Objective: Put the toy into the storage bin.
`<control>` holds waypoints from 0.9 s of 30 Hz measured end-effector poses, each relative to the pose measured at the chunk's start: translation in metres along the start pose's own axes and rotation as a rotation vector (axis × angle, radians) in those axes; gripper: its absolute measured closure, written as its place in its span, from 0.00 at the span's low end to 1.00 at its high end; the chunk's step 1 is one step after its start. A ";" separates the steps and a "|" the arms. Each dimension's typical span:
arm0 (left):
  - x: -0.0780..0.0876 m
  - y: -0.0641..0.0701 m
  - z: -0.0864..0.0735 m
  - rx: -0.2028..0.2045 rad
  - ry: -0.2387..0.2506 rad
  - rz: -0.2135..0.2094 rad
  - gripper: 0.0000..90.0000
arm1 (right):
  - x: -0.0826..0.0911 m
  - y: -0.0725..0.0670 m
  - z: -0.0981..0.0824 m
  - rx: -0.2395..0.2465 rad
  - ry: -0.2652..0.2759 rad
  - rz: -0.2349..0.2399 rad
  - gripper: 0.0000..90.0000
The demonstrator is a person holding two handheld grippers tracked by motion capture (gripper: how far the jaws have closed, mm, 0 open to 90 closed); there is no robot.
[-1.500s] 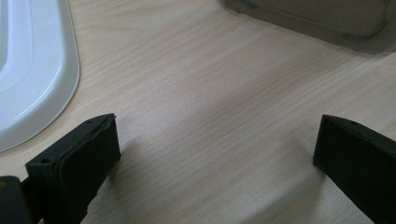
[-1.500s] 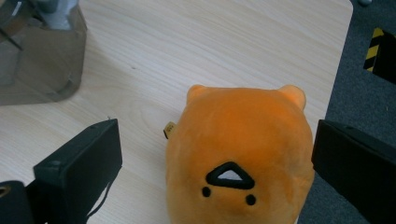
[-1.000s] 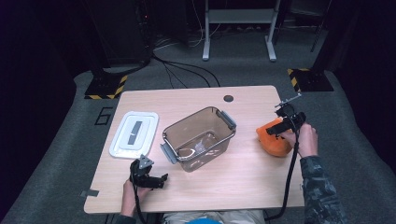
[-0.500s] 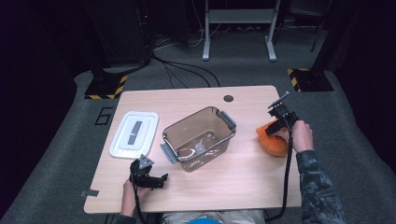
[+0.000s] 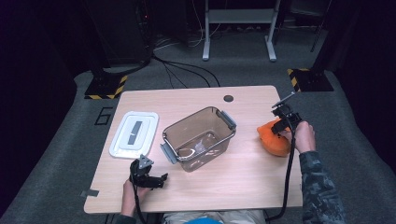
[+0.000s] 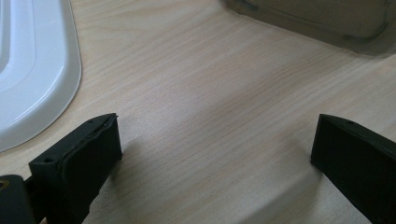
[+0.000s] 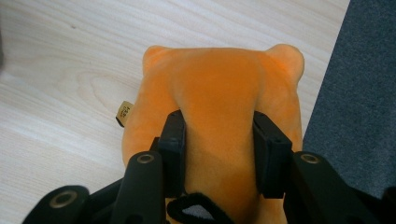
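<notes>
orange plush toy (image 7: 219, 93) lying flat, ears away from right gripper (image 7: 217, 149)

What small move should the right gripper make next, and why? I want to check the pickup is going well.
Probably a short lift straight up. The right gripper has just been closing and its pads now pinch a fold of the orange plush toy, which lies near the table edge. The open clear bin sits toward the middle. The left gripper rests open.

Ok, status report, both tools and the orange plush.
Right tool has just closed, pinching the orange plush at the table's right edge. Left tool open, nothing between its jaws. Clear bin open, lid beside it.
</notes>
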State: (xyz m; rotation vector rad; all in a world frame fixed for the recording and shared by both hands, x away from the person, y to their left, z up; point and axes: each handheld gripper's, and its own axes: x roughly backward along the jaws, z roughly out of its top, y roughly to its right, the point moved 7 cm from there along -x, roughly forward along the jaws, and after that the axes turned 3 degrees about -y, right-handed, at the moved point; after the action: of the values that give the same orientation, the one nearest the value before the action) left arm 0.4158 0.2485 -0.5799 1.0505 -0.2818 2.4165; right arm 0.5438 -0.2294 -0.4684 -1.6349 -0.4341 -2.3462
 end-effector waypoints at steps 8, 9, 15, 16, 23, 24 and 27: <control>0.000 0.000 0.000 0.001 0.001 0.000 0.02 | 0.011 -0.005 0.006 -0.005 0.063 0.012 0.68; 0.000 0.000 0.000 0.001 0.001 0.000 0.02 | 0.013 -0.006 0.008 -0.001 0.073 0.014 0.68; 0.000 -0.001 0.000 -0.007 -0.005 0.001 0.02 | 0.023 -0.012 0.013 0.022 0.116 0.016 0.68; 0.000 -0.001 0.000 -0.006 -0.005 0.001 0.02 | 0.024 -0.013 0.014 0.029 0.123 0.020 0.68; 0.000 0.000 0.000 -0.006 -0.004 0.000 0.02 | 0.032 -0.019 0.020 0.028 0.147 0.034 0.68; 0.000 -0.001 0.000 -0.006 -0.005 0.000 0.02 | 0.033 -0.019 0.021 0.031 0.148 0.032 0.68; 0.000 -0.001 0.000 -0.006 -0.004 0.001 0.02 | 0.036 -0.021 0.024 0.029 0.157 0.035 0.68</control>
State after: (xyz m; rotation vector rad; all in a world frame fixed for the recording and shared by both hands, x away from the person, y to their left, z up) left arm 0.4156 0.2492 -0.5797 1.0528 -0.2904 2.4133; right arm 0.5444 -0.2025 -0.4285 -1.4211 -0.4019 -2.4077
